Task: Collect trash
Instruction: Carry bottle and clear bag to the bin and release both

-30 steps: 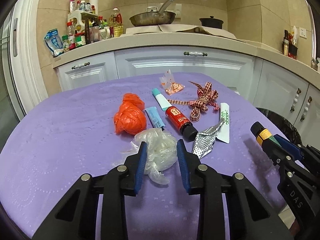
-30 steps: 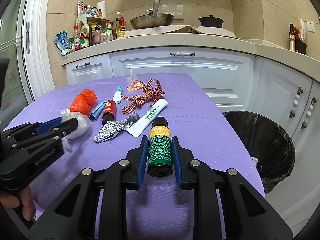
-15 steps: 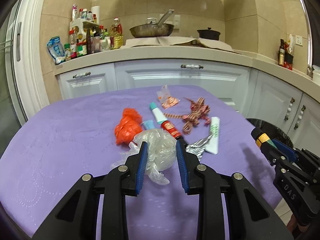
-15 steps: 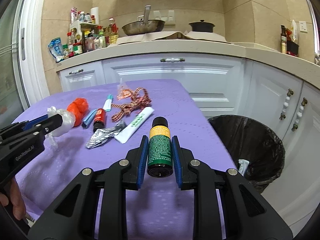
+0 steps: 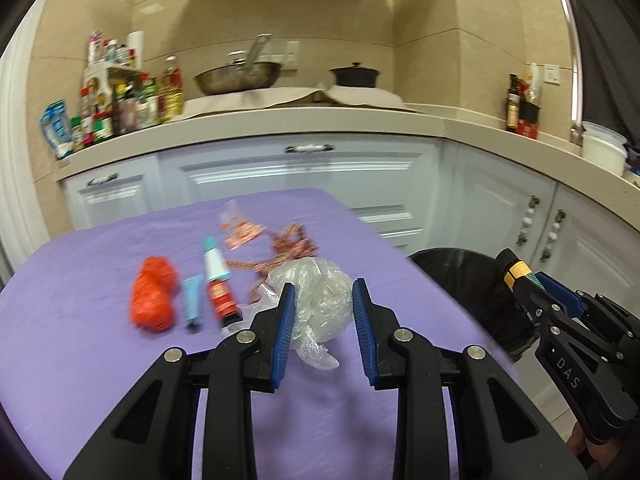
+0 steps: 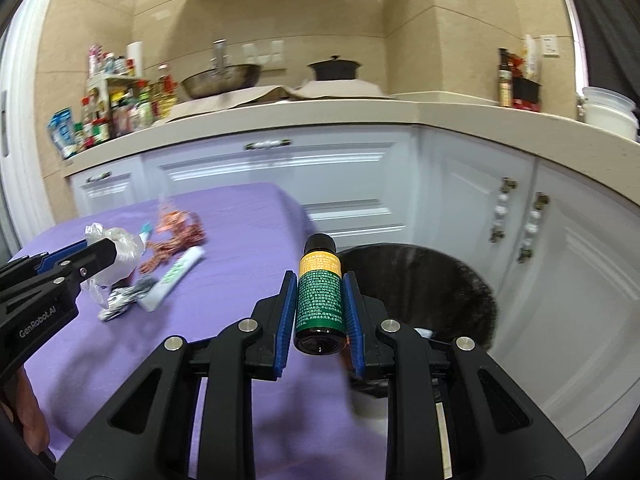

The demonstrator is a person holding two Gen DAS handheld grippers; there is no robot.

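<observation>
My left gripper (image 5: pixel 323 300) is shut on a crumpled clear plastic bag (image 5: pixel 320 300) and holds it above the purple table (image 5: pixel 80 360). My right gripper (image 6: pixel 319 292) is shut on a small green bottle (image 6: pixel 319 300) with a yellow band and black cap, held near the table's right edge, just left of the black-lined trash bin (image 6: pixel 432 280). The bin also shows in the left wrist view (image 5: pixel 452 276), with the right gripper (image 5: pixel 528 284) over it. On the table lie an orange bag (image 5: pixel 154 300), a blue tube (image 5: pixel 192 300), a red bottle (image 5: pixel 220 300), a ribbon (image 5: pixel 292 246) and a white tube (image 6: pixel 172 276).
White kitchen cabinets (image 5: pixel 304 172) and a counter with a pan (image 5: pixel 236 76), a black pot (image 5: pixel 354 76) and condiment bottles (image 5: pixel 120 108) stand behind the table. A crumpled foil piece (image 6: pixel 128 296) lies by the white tube. A small wrapper (image 5: pixel 240 232) lies at the far side.
Both grippers rose from the table and swung right toward the bin, the left carrying the plastic bag, the right carrying the green bottle to the table's right edge.
</observation>
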